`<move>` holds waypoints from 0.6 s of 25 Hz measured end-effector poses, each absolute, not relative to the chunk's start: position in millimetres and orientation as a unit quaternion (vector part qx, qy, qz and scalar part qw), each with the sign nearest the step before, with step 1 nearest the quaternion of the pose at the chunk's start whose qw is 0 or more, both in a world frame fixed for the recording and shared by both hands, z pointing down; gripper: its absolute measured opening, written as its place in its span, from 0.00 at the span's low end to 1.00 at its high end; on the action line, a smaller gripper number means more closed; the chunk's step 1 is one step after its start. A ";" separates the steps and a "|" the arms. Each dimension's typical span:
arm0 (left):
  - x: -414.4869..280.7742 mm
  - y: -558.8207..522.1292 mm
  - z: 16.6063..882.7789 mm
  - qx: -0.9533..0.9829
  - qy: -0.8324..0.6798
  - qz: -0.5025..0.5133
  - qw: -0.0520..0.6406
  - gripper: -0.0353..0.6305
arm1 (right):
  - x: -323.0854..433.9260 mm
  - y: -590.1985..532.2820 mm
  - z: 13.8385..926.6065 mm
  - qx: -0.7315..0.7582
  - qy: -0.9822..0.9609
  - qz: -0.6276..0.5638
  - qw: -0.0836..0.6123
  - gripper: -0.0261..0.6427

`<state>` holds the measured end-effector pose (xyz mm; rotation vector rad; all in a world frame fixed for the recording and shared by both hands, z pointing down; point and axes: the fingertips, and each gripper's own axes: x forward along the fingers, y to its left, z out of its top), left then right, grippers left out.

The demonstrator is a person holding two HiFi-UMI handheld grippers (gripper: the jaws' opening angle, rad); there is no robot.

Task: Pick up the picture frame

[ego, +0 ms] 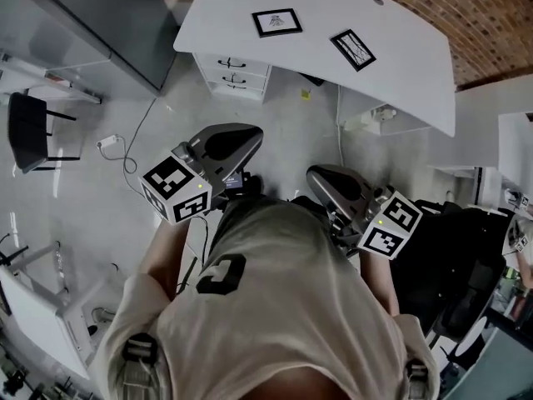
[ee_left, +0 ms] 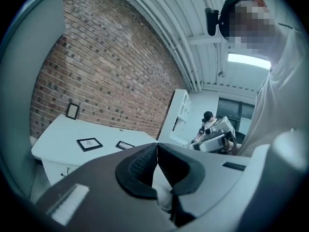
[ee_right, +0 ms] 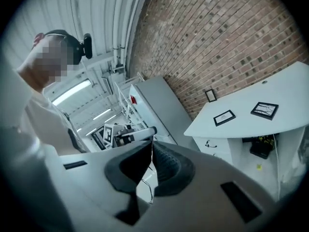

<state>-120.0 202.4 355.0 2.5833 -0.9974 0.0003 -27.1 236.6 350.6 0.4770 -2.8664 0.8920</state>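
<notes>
Closed, empty: left tongs (ee_left: 157, 146), right tongs (ee_right: 150, 145). On desk (ego: 408, 57), far off: picture frame (ego: 276, 22), second frame (ego: 353, 49).

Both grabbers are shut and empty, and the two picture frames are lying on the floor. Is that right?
Not quite. The head view shows one picture frame and a second picture frame lying on the white desk, not on the floor. The rest holds: the left gripper and the right gripper are shut and empty.
</notes>
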 end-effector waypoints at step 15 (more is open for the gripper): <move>-57.6 160.8 367.3 0.922 -0.343 0.073 0.164 0.06 | -20.0 188.9 353.9 0.105 -0.953 0.277 0.062 0.05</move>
